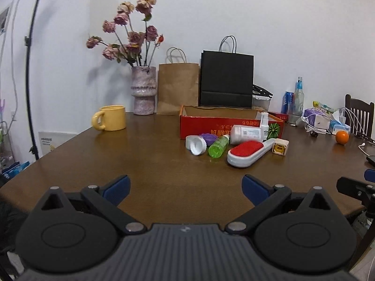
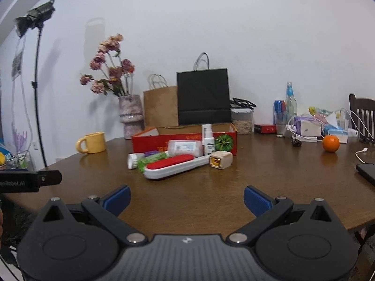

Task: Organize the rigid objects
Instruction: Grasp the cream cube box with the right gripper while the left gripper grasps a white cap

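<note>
A small heap of items lies on the brown table in front of a red cardboard box [image 1: 206,123] [image 2: 150,141]. In it are a white lint brush with a red pad [image 1: 248,151] [image 2: 173,165], a green bottle [image 1: 218,146] [image 2: 152,159], a white round brush [image 1: 195,144] [image 2: 134,160], a purple piece [image 1: 207,137], a white pill bottle [image 1: 246,134] [image 2: 185,148], a white spray bottle [image 1: 264,122] [image 2: 207,139] and a beige cube [image 1: 280,146] [image 2: 221,160]. My left gripper [image 1: 186,187] and right gripper [image 2: 187,199] both stand open over the near table, well short of the heap, with nothing between their blue fingers.
A yellow mug [image 1: 111,117] [image 2: 92,142], a vase of dried flowers [image 1: 143,90], a brown paper bag [image 1: 178,87] and a black bag [image 1: 226,79] stand at the back. An orange [image 2: 330,143], cables, bottles and a phone [image 2: 366,172] crowd the right side.
</note>
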